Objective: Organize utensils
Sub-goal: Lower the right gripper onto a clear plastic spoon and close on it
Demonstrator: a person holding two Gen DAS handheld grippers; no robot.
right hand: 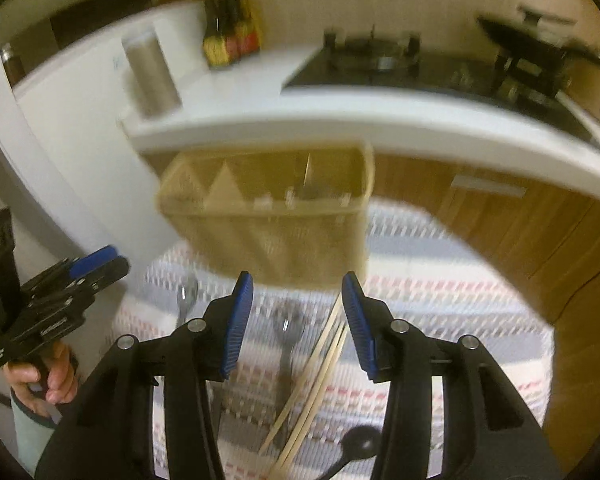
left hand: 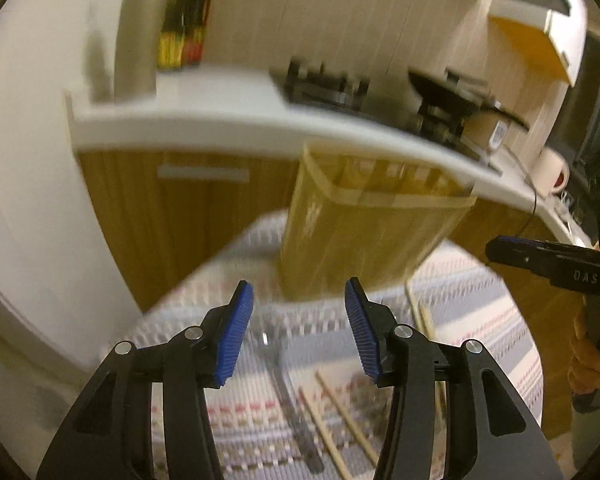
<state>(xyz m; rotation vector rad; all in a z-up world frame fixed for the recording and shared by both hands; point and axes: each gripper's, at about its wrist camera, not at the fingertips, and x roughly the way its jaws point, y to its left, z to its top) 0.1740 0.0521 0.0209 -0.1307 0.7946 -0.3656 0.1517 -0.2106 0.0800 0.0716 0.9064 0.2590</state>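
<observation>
A tan utensil holder (left hand: pixel 364 220) with several compartments stands at the far end of a patterned mat (left hand: pixel 472 304); it also shows in the right wrist view (right hand: pixel 276 216). My left gripper (left hand: pixel 298 332) is open and empty above a metal spoon (left hand: pixel 288 396) and wooden chopsticks (left hand: pixel 340 420). My right gripper (right hand: pixel 296 324) is open and empty above a metal spoon (right hand: pixel 287 344), chopsticks (right hand: pixel 316 376), a second spoon (right hand: pixel 186 300) and a black ladle (right hand: pixel 356 448). Each gripper shows in the other's view, the right one (left hand: pixel 548 260) and the left one (right hand: pixel 60 300).
A white counter (left hand: pixel 228 120) with a gas stove (left hand: pixel 332 88), a pan (left hand: pixel 452 88) and sauce bottles (left hand: pixel 184 36) runs behind the mat. Wooden cabinet doors (left hand: pixel 188 216) are below it. A white cup (left hand: pixel 550 170) stands at the right.
</observation>
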